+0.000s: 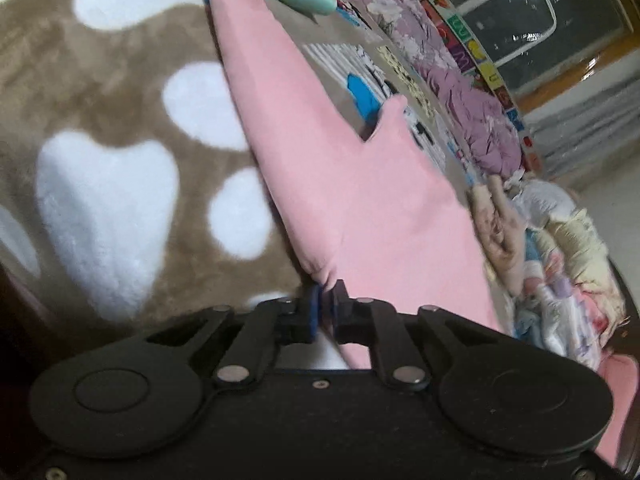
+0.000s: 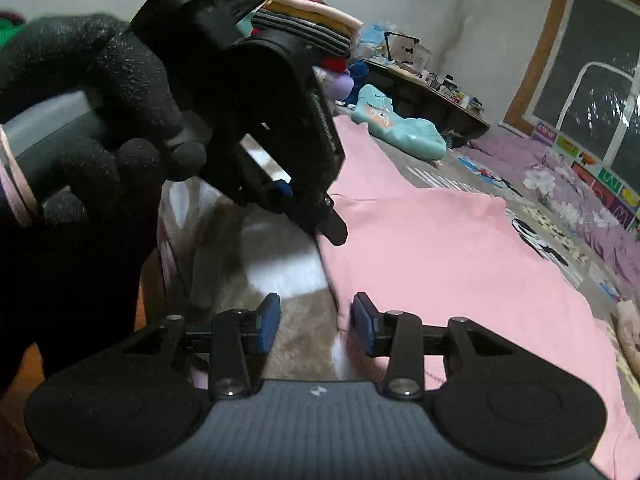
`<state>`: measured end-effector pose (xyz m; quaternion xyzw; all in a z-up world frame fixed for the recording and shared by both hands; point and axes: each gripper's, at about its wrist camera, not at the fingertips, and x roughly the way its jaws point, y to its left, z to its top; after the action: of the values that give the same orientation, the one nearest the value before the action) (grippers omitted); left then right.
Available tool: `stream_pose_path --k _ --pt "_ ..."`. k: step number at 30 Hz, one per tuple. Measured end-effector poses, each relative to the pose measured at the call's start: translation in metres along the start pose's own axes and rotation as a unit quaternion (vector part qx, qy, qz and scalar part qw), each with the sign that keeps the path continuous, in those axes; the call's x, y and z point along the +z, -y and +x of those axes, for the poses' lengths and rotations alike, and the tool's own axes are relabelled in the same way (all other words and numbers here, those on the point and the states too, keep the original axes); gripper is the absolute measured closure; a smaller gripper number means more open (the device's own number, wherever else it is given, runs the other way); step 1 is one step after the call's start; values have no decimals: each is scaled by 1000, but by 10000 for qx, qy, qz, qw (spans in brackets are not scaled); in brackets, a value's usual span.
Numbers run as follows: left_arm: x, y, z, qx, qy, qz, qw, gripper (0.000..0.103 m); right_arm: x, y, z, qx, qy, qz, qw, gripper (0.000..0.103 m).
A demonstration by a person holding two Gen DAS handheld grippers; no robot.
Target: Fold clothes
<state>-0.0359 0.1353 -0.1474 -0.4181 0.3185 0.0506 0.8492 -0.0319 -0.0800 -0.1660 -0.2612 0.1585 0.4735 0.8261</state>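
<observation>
A pink garment (image 1: 352,200) lies spread over a brown plush blanket with white hearts (image 1: 100,120). My left gripper (image 1: 326,296) is shut, its blue pads pinching the garment's near edge, where the cloth bunches up. In the right wrist view the same pink garment (image 2: 440,260) covers the middle and right. There a black-gloved hand (image 2: 80,120) holds the left gripper (image 2: 332,228), whose tip rests at the garment's left edge. My right gripper (image 2: 316,316) stands open low over the blanket (image 2: 296,344). The garment's edge lies just inside its right pad (image 2: 362,320), and nothing is pinched.
A teal garment (image 2: 400,128) lies beyond the pink one. Purple bedding (image 2: 580,184) runs along the wall under a window (image 2: 600,60). A stack of folded clothes (image 2: 312,20) and a cluttered low table (image 2: 432,88) stand at the back. A heap of loose clothes (image 1: 560,260) lies at the right.
</observation>
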Motion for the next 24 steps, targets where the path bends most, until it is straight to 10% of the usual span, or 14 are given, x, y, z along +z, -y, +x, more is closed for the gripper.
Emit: stream_pose_path --k 6,13,19,24 --pt "-9 36 -35 -26 786 995 9919 93 8 4 -18 -410 417 123 9982 64" --pt "-32 53 26 182 -477 1945 9796 89 -10 -4 -14 -146 -259 86 9995 57" --pt "-35 68 9 -335 -31 2254 9737 89 -24 32 -58 -614 133 859 9943 63" --pt "-60 80 36 -90 -621 2897 9550 83 -48 52 -47 -710 -207 1333 9883 64"
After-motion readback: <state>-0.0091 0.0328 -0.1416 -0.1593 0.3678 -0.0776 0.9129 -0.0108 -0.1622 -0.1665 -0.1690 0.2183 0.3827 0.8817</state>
